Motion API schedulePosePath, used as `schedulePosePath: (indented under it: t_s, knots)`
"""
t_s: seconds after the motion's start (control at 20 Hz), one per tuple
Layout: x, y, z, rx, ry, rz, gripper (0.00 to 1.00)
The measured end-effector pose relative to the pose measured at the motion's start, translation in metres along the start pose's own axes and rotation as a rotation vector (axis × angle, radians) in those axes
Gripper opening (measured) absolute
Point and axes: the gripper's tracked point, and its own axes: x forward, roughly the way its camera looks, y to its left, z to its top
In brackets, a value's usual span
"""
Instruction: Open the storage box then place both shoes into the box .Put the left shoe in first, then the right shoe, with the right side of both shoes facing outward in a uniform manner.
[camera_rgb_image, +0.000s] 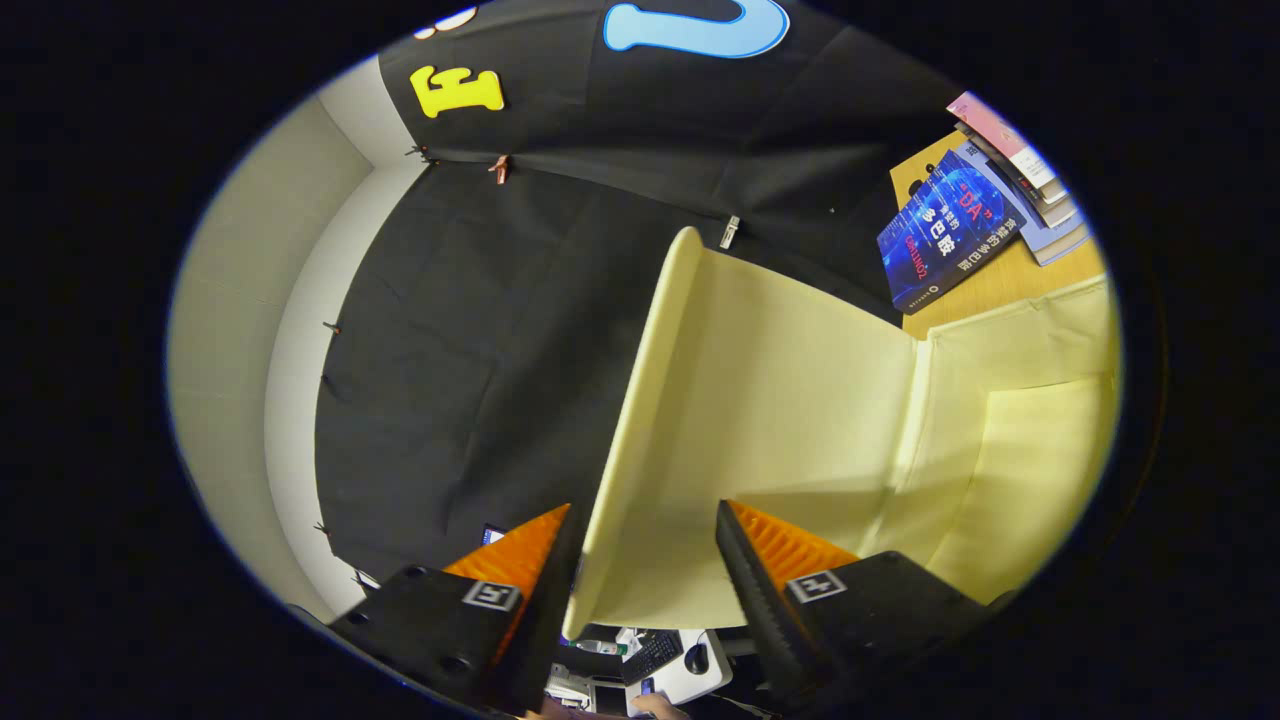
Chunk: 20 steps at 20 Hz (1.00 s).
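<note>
1. Box lid (760, 400), a pale cream panel, stands raised between the two fingers of the gripper (645, 520), with its thin edge running from just by the fingertips up and away toward the black cloth wall (480, 330).
2. Its long axis runs lengthwise away from the fingers; the broad inner face is turned toward the right finger and the narrow rim toward the left finger.
3. At its far side the lid joins the cream storage box (1030, 430) along a folded seam, and the box's inner walls open out beyond the right finger.
4. The gripper's fingers stand partly open, one on each side of the lid's near edge; the left finger lies close against the rim, while a gap shows between the right finger and the lid's face, so I cannot tell that both press on it.
5. Beyond the box lies a wooden tabletop (990, 285), and on it a blue book (945, 235) next to a stack of other books (1020, 165).
6. Below the fingers, far off, a white desk (690, 680) with a keyboard (652, 655) and a mouse (697, 657) shows, and part of a person's hand (655, 706) shows beside it.
</note>
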Motion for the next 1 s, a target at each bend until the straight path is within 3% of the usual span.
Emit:
schedulePosePath:
  t_s: [0.05,0.25,0.5,0.75,1.0]
  knots:
    - [0.001,-0.002,-0.001,-0.002,0.000,-0.007,0.90]
    - [-0.008,-0.003,0.003,-0.004,-0.008,-0.018,0.90]
    - [-0.057,-0.013,0.015,-0.026,-0.038,-0.061,0.90]
    - [-0.135,-0.035,0.029,-0.068,-0.104,-0.173,0.90]
    - [-0.228,-0.067,0.036,-0.115,-0.173,-0.340,0.91]
